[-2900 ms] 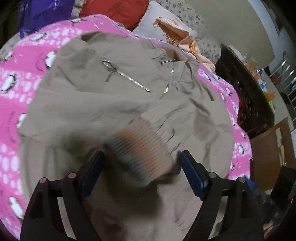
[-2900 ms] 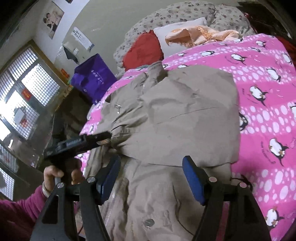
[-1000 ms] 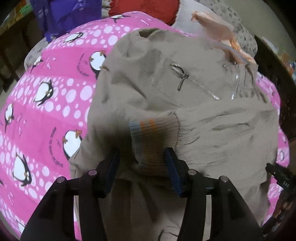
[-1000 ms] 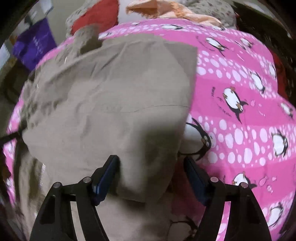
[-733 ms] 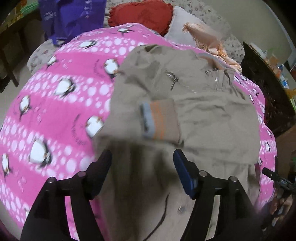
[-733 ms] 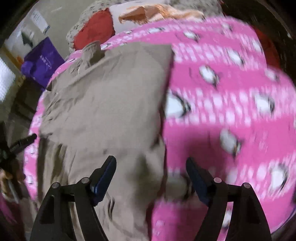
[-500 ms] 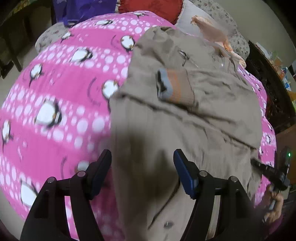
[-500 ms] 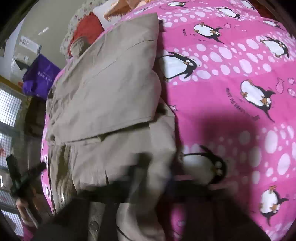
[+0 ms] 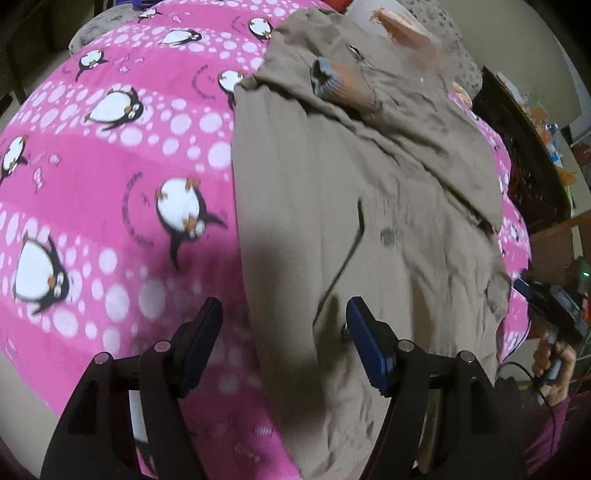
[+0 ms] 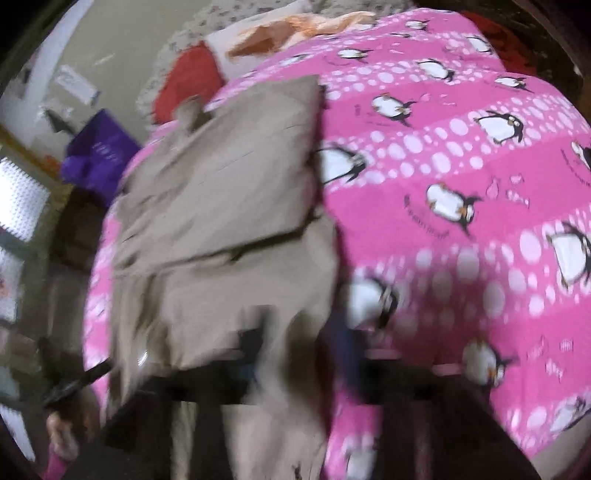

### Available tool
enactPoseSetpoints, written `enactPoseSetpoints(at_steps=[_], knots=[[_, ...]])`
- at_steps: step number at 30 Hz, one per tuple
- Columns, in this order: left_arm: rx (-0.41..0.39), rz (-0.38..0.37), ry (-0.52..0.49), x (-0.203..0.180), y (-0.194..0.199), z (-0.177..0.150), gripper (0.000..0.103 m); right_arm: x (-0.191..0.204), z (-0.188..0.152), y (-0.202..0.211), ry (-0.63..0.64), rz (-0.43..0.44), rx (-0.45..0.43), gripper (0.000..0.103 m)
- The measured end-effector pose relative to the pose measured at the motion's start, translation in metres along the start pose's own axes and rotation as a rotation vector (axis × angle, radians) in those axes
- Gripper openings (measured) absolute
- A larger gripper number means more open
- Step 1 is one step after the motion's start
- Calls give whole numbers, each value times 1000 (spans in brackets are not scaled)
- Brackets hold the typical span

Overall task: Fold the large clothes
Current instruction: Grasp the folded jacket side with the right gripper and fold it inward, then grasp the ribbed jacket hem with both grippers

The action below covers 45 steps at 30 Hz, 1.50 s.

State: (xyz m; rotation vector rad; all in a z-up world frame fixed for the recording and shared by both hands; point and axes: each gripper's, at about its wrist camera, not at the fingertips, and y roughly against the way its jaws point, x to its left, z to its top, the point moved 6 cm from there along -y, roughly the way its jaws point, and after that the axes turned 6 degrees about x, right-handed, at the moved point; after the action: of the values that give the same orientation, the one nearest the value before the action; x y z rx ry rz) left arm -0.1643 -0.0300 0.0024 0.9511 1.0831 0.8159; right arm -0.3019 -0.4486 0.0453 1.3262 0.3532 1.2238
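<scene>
With both sleeves laid across the jacket (image 9: 369, 221) on the pink blanket (image 9: 110, 166), you hold the left tool (image 9: 282, 332) spread and empty over its lower left edge. The right tool (image 10: 295, 354) is blurred; I cannot tell its state. Next, I judge, pinch both hem corners.

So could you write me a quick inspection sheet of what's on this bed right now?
Surface: pink penguin blanket covering the bed.
Job's things: tan jacket, sleeves folded across, striped cuff on top.
Clutter: red pillow, orange cloth, purple bag.
Grippers: left gripper open, over the jacket's lower edge; right gripper blurred, state unclear.
Cables: thin black cable by the right hand.
Surroundings: dark wooden furniture, window.
</scene>
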Motion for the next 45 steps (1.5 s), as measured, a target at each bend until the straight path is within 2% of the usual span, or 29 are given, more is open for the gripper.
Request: enactPoseSetpoints(at_steps=[6, 7, 8, 9, 11, 13, 16, 19, 23, 24, 25, 26, 28, 29, 30, 31, 33, 35, 39, 41, 43, 45], knots=[[25, -1, -37, -18, -14, -17, 68, 5, -57, 12, 118, -42, 68, 71], [18, 6, -52, -22, -17, -18, 62, 6, -62, 11, 122, -49, 71, 72], [1, 27, -74, -25, -18, -17, 27, 4, -69, 9, 117, -55, 77, 72], [-18, 76, -98, -25, -17, -17, 10, 2, -73, 8, 108, -57, 81, 72], [-36, 36, -92, -23, -6, -19, 4, -2, -80, 4, 82, -51, 96, 72], [-77, 46, -126, -21, 14, -21, 2, -2, -87, 3, 71, -41, 103, 72], [-131, 90, -127, -1, 38, -27, 2, -1, -97, 8, 78, -28, 89, 73], [-88, 75, -70, 22, 29, -33, 2, 4, -108, 2, 84, 9, 108, 74], [-76, 53, -73, 14, 23, -42, 5, 13, -121, -6, 103, 22, 154, 74], [-77, 59, -74, 11, 21, -43, 9, 16, -124, -5, 115, 24, 158, 74], [-69, 58, -75, 9, 20, -45, 17, 20, -127, -4, 130, 23, 159, 74], [-58, 48, -75, 10, 20, -45, 31, 24, -132, -3, 150, 19, 158, 74], [-34, 18, -60, 8, 19, -49, 50, 28, -138, -5, 158, 22, 166, 74], [-31, 9, -50, 8, 20, -52, 51, 30, -142, -6, 158, 33, 174, 73], [-29, 3, -46, 8, 19, -54, 52, 34, -147, -9, 166, 45, 177, 62], [-20, 6, -48, 7, 19, -58, 52, 36, -150, -10, 181, 40, 172, 37], [7, 20, -59, 8, 17, -67, 52, 43, -151, -8, 227, 7, 124, 16], [18, 8, -55, 8, 17, -72, 53, 45, -149, 5, 240, 19, 76, 14], [19, 7, -57, 9, 17, -84, 57, 35, -150, 6, 235, 16, 92, 15], [23, 18, -72, 7, 16, -87, 58, 35, -151, -2, 205, 41, 115, 28], [30, 33, -89, 4, 14, -90, 59, 32, -150, -5, 130, 110, 113, 56], [29, 43, -102, 1, 13, -90, 60, 31, -149, -5, 105, 151, 101, 58]])
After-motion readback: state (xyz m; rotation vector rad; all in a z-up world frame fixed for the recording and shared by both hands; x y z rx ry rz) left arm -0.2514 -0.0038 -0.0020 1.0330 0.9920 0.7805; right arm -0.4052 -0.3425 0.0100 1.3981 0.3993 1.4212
